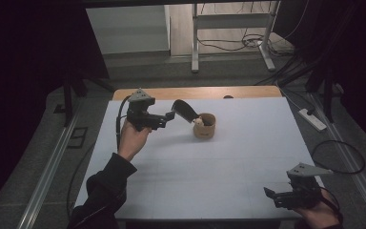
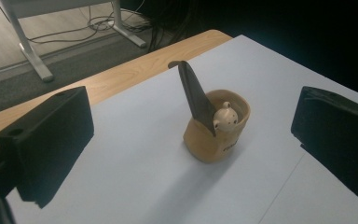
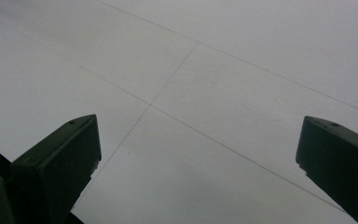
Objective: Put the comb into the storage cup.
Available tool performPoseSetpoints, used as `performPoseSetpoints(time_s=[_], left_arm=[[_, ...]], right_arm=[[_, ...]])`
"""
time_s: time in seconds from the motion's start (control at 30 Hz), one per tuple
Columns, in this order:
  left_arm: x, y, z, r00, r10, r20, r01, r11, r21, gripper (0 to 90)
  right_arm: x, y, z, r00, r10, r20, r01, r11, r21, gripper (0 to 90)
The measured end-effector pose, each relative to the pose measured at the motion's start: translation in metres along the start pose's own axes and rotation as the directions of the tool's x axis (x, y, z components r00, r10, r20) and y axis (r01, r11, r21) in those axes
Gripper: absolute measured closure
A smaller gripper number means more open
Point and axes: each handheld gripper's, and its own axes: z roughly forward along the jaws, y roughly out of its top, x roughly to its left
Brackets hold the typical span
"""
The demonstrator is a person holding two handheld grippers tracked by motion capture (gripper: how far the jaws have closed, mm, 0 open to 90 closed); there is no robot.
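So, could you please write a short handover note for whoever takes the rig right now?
Left gripper: open, held above the table, pointed at the tan cup.
Right gripper: open, holding nothing, low at the near right corner of the white table.
The cup stands upright at mid-table, a dark spatula-like tool and a small round-headed piece in it.
Done: tool is in the cup. Left: probably only pulling back.

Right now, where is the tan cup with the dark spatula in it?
In the high view, the tan cup stands on the white table cover, toward the far edge near the middle, just right of the open left gripper.
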Motion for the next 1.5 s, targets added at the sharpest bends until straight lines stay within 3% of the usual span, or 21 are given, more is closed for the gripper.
performPoseSetpoints(time_s=[0.77,1.0,1.5], left_arm=[[-0.005,-0.021,-0.019,0.9997,-0.024,-0.001,0.024,0.9997,-0.005,0.0],[-0.009,-0.028,-0.021,0.9999,-0.008,-0.010,0.009,0.9998,0.020,0.0],[-0.010,-0.044,-0.026,0.9996,-0.017,-0.020,0.018,0.9984,0.053,0.0]], right_arm=[[0.000,0.000,0.000,1.0000,-0.002,-0.002,0.002,1.000,-0.004,0.0],[0.000,0.000,-0.001,1.0000,-0.004,0.000,0.004,1.000,-0.008,0.0],[0.001,0.000,-0.001,1.0000,-0.008,0.001,0.008,1.000,-0.010,0.0]])
